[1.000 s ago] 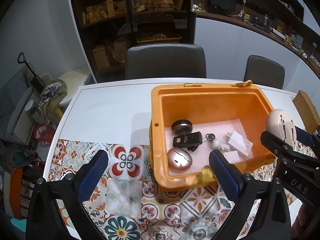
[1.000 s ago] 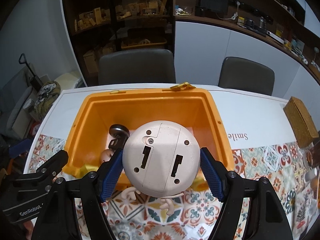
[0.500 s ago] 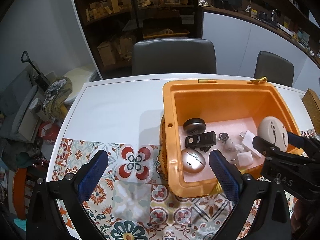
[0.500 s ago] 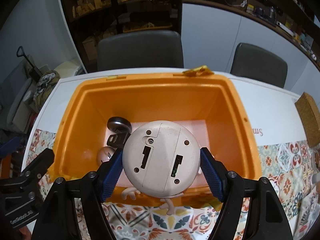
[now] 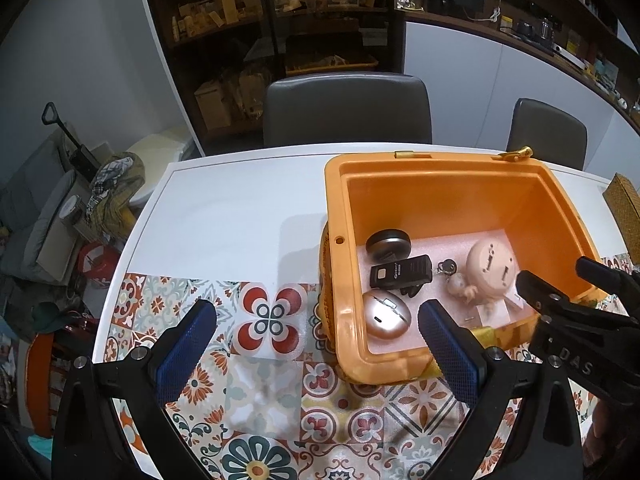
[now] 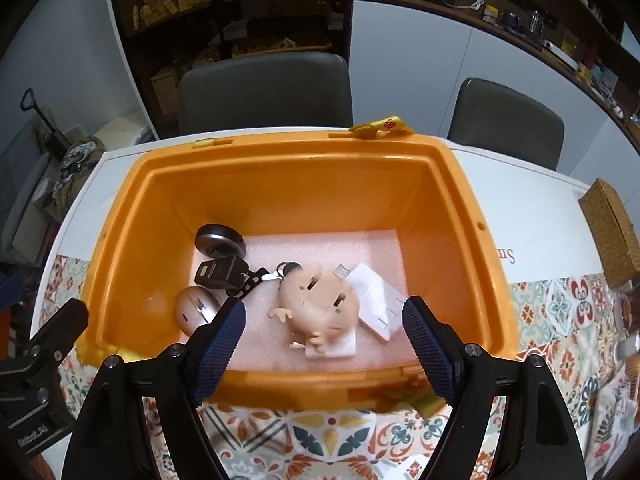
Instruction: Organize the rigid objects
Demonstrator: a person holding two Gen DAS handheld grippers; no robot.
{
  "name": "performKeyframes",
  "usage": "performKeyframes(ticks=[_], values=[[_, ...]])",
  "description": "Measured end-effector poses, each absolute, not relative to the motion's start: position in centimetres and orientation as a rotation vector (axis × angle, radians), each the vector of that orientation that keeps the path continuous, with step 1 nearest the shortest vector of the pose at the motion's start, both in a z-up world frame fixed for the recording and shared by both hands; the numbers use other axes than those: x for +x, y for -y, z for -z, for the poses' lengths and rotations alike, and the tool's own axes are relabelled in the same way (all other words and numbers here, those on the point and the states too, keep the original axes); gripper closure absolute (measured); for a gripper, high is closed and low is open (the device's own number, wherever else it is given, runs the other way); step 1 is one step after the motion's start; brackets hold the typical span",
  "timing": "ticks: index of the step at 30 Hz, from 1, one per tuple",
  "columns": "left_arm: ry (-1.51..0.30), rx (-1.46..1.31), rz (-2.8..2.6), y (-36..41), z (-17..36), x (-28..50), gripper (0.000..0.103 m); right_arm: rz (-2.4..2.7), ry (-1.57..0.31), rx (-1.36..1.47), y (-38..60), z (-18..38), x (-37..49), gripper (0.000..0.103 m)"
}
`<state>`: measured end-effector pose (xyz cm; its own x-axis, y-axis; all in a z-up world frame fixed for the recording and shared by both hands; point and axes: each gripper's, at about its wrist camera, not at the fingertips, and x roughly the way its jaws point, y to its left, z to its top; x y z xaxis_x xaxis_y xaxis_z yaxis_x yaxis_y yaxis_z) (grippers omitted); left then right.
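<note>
The round cream toy point(image 6: 318, 306) lies on the pink foam floor of the orange bin point(image 6: 304, 168), blurred in the right wrist view, so whether it has settled I cannot tell. It seems to rest partly on white cards point(image 6: 376, 296) at the right of the bin floor.

On the far left, the left hand-held gripper point(image 5: 318, 350) hangs with its jaws wide apart over the patterned tiles of the desk point(image 5: 240, 220), its right finger in front of the bin's near left corner; nothing is between its pads. Inside the bin, along the left side, sit a dark round puck point(image 6: 220, 240) farthest back, a black key fob point(image 6: 222, 272) nearer, and a rose-gold mouse point(image 6: 196, 310) nearest. A keyring point(image 6: 286, 268) lies between the fob and the toy.

Right of these, the right hand-held gripper point(image 6: 324, 334) is above the bin's near wall, its jaws opening; the toy lies below and beyond them, free of both pads. At the far right edge of the desk stands a woven box point(image 6: 612, 232).
</note>
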<state>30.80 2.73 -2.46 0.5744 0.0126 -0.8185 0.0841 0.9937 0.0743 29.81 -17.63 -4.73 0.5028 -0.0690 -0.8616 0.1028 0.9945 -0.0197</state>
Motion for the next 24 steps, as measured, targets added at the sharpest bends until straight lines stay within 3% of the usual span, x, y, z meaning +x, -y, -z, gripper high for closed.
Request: performKeyframes(ticks=[24], values=[[-0.874,0.077,0.071,-3.5,-1.7,21.8,0.0,0.127,-0.95,0.06,18.1,-1.4,18.6,0.021]])
